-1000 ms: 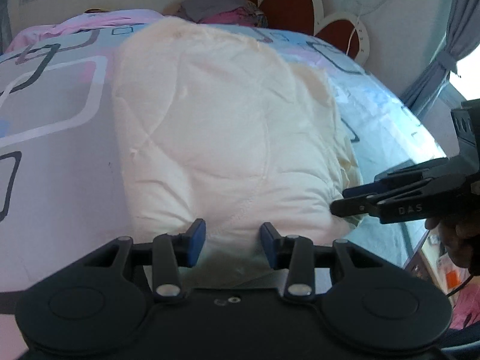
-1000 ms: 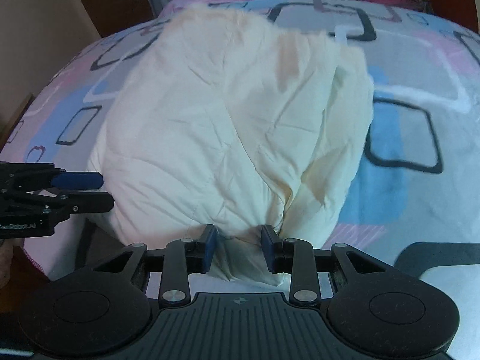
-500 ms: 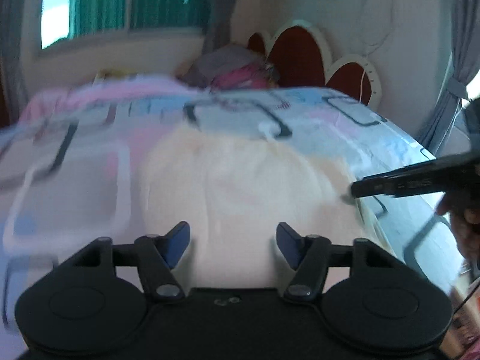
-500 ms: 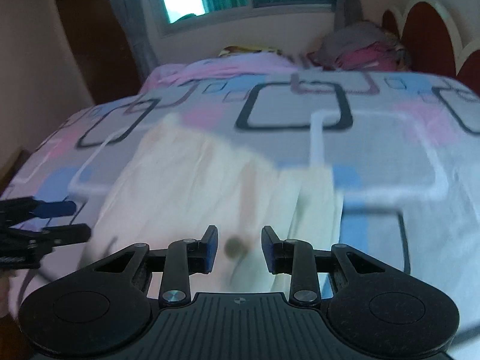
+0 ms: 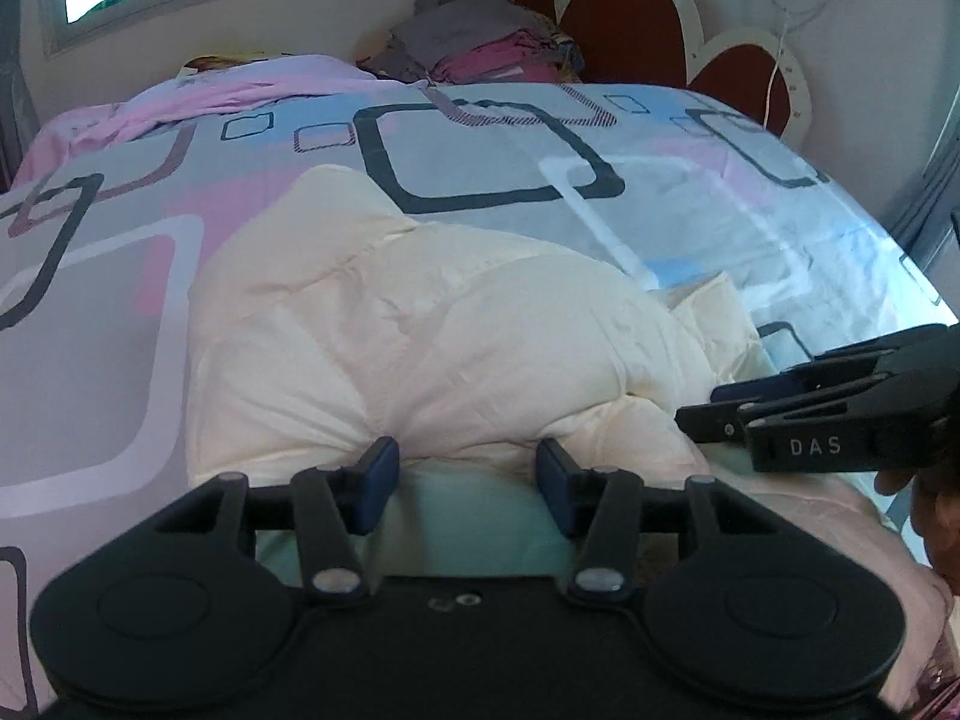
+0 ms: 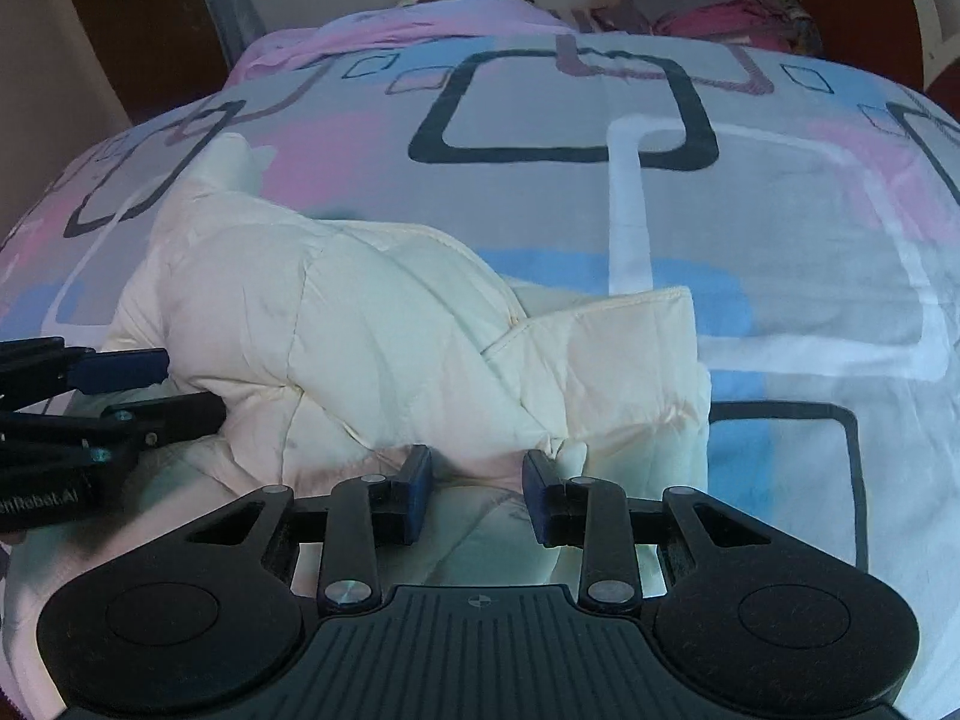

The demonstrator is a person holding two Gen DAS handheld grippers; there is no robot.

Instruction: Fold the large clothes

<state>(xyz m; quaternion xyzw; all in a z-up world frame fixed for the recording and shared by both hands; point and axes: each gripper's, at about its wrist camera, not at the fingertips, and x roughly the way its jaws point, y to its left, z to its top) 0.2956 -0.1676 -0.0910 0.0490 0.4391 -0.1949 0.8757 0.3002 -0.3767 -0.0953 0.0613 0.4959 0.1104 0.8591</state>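
The cream padded jacket (image 5: 432, 330) now lies folded; left gripper (image 5: 465, 480) and right gripper (image 6: 477, 489) gape, holding nothing. Right reads "DAS".

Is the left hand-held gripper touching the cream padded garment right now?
Cannot tell. In the left wrist view the left hand-held gripper is open with the cream padded garment bulging just beyond its fingertips; neither view plainly shows a gap or contact.
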